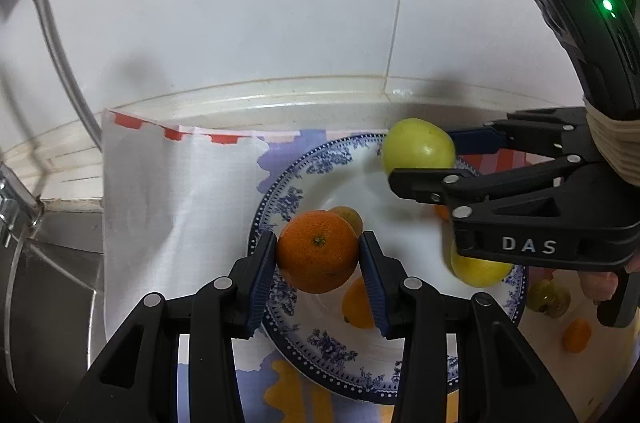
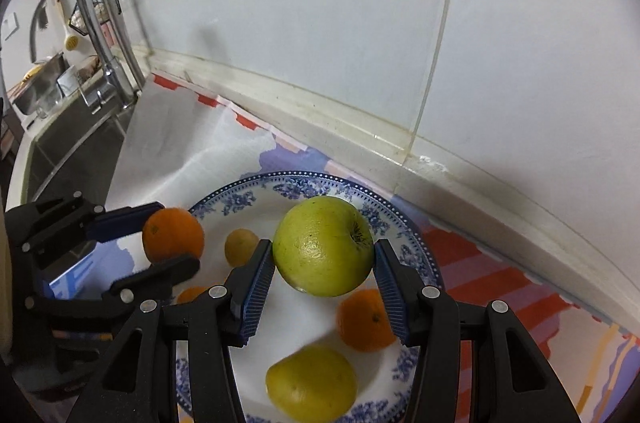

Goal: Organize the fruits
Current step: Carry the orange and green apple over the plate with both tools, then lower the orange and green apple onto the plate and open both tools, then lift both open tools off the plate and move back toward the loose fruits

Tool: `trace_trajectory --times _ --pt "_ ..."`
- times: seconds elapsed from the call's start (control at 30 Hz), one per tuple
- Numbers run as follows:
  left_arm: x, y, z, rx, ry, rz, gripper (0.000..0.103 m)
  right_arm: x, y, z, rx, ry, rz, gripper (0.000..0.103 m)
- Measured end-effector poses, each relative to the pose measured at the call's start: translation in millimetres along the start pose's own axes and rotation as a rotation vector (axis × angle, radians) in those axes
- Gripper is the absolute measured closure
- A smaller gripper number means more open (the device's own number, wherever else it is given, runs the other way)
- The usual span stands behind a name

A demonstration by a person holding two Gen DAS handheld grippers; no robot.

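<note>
My left gripper (image 1: 319,255) is shut on an orange (image 1: 318,250) and holds it above the left part of a blue-patterned white plate (image 1: 320,343). In the right wrist view this gripper (image 2: 162,241) and its orange (image 2: 173,234) show at the left. My right gripper (image 2: 324,263) is shut on a green apple (image 2: 323,246) above the plate (image 2: 400,219). In the left wrist view it (image 1: 424,153) holds the apple (image 1: 418,145) over the plate's far right rim. On the plate lie a yellow-green fruit (image 2: 311,383), an orange (image 2: 366,319) and a small yellow fruit (image 2: 241,246).
A patterned cloth (image 1: 176,203) covers the counter under the plate. A white tiled wall (image 1: 280,3) stands close behind. A steel sink (image 2: 68,127) and tap (image 2: 96,23) lie to the left. More small fruits (image 1: 576,334) lie on the cloth right of the plate.
</note>
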State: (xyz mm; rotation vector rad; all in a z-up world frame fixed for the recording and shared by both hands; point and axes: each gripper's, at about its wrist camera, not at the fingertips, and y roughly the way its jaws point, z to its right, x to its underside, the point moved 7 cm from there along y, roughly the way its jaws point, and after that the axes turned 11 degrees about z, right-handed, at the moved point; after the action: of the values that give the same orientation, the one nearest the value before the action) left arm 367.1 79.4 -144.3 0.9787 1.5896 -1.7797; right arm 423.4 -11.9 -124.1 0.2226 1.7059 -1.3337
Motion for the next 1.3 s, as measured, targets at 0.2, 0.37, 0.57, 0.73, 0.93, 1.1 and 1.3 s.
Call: trace_trajectory --times 0.2,0.37,0.57,0.73,0.93,1.1,1.3 --pt "0.8 6.2 3.2 0.006 0.004 -0.019 0.061 6.0 16.5 -2.4 0.000 -0.019 -0.040 0.052" --pt "0.1 9.8 4.0 0.001 0.009 -0.026 0.061 9.2 24.1 -4.4 -0.010 -0.020 -0.061 0.051" --pt "1.1 8.2 5.6 -0.009 0.006 -0.027 0.061 8.9 22.2 -0.6 -0.016 0.005 -0.051 0.051" --pt "-8.7 -9.2 3.9 -0.034 -0.012 0.017 0.057 0.9 3.0 1.4 -0.002 -0.003 -0.002 0.047" --pt "-29.0 -47.5 9.3 -0.041 -0.013 0.110 0.052 -3.9 -36.5 -0.7 0.019 -0.009 0.076 0.047" --pt "-38.8 -83.7 20.6 -0.056 -0.007 0.169 0.049 -6.4 -82.0 -2.6 0.036 -0.006 0.152 0.047" --pt "-43.4 -127.1 32.2 -0.084 -0.015 0.217 0.048 -3.5 -135.3 -2.2 0.064 0.008 0.222 0.042"
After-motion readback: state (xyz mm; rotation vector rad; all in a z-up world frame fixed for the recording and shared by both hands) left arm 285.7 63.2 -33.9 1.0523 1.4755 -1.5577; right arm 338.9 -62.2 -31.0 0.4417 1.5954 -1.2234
